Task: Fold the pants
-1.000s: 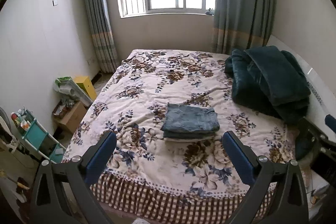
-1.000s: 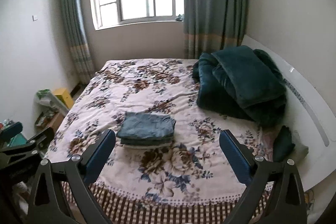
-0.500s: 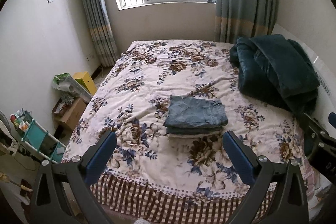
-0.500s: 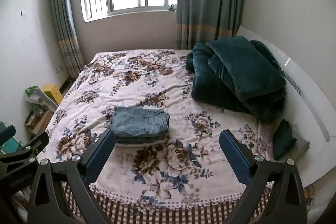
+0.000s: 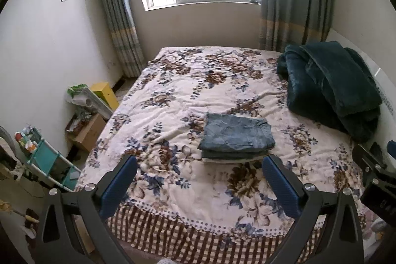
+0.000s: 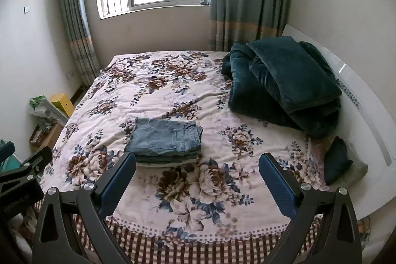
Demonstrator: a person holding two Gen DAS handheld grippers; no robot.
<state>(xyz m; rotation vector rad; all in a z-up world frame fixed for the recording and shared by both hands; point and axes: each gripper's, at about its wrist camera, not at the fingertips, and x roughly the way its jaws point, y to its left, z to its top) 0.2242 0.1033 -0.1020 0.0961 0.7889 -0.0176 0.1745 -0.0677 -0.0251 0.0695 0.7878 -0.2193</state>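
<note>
**Pants sitting folded on the bed, both tongs hanging wide and holding nothing**

Pants first, since that's the job: the jeans (image 5: 236,134) are lying in a neat folded stack, straight ahead of the left tongs and a bit past the fingertips, with something pale peeking out under the bottom layer. From the right tongs they're showing up ahead and off to the left (image 6: 164,137), just beyond the left fingertip.

Going big to small for the rest. The bed (image 5: 198,81) with its floral cover is filling most of what's in front of both tongs, and the checkered skirt is hanging down right under them. A dark green blanket (image 6: 284,81) is sitting bunched and folded ahead and to the right, well apart from the jeans, up against the white headboard (image 6: 371,115). A cardboard box (image 5: 90,131) is sitting on the floor off to the left of the left tongs, beside the bed.

The left gripper (image 5: 199,165) is hanging spread wide with nothing between the blue pads. The right gripper (image 6: 197,163) is doing the same, wide apart and gripping nothing, hovering over the near edge of the bed.
</note>
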